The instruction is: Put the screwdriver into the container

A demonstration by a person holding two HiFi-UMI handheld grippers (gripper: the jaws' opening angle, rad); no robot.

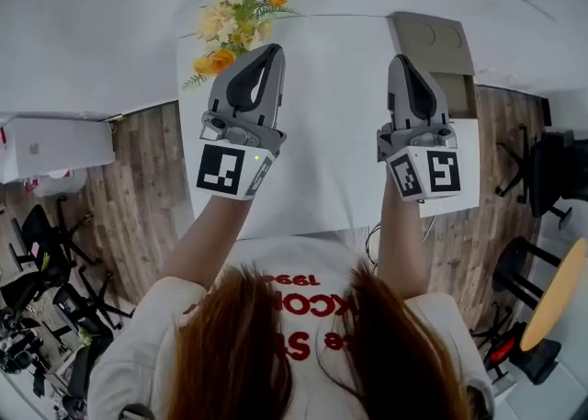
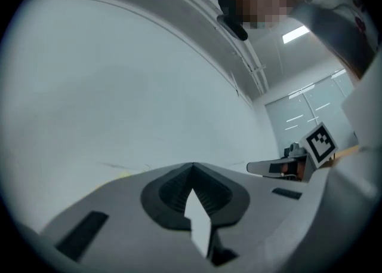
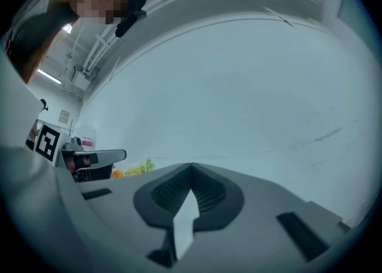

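Both grippers are held up over the white table [image 1: 322, 133], and both point at the pale wall. My left gripper [image 1: 272, 49] has its jaws meeting in a point, shut with nothing between them; its own view shows the same closed tip [image 2: 192, 164]. My right gripper [image 1: 401, 60] is also shut and empty [image 3: 191, 165]. A brown cardboard container [image 1: 439, 44] sits at the table's far right corner, just beyond the right gripper. No screwdriver shows in any view; the container's inside is partly hidden.
A bunch of yellow and orange flowers [image 1: 237, 23] stands at the table's far left. Wooden floor [image 1: 138, 188] flanks the table. Office chairs [image 1: 41, 253] stand at the left, a white cabinet [image 1: 50, 147] beyond them, more chairs [image 1: 551, 170] at the right.
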